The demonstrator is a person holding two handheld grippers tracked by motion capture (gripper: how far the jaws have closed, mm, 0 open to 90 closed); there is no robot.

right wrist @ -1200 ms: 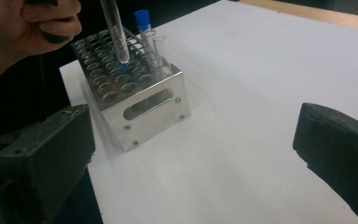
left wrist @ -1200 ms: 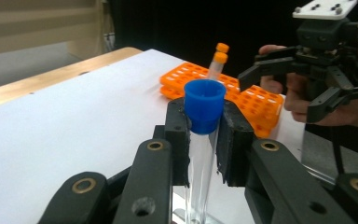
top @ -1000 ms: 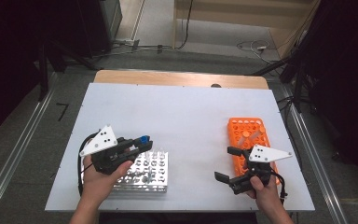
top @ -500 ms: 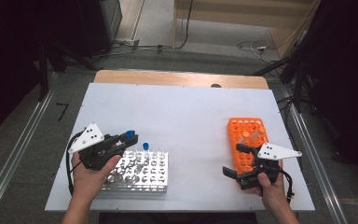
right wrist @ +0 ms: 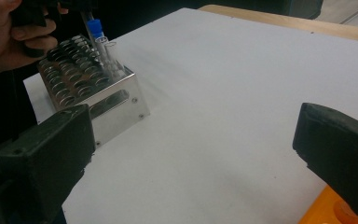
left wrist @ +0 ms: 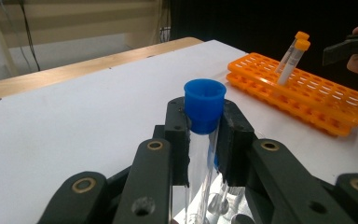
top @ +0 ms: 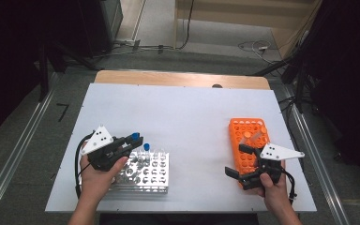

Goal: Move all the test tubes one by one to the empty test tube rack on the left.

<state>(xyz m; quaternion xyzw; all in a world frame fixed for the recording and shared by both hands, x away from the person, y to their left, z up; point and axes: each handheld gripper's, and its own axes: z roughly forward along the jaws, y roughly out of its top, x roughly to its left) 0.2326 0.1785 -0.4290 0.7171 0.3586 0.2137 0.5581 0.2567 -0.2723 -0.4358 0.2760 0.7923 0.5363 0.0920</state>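
Holding the tube [left wrist: 203, 140] just under its blue cap, your left gripper [top: 132, 143] is clamped on it so the clear body hangs free over the steel rack [top: 143, 172], ready, I'd judge, to drop into a hole beside the capped tube [top: 146, 149] already standing there. Your right gripper [top: 236, 161] waits with jaws wide apart and nothing between them, by the orange rack [top: 248, 136]. That tube is clear plastic, slim, upright, apparently empty.

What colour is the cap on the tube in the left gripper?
Blue cap, clearest in the left gripper view.
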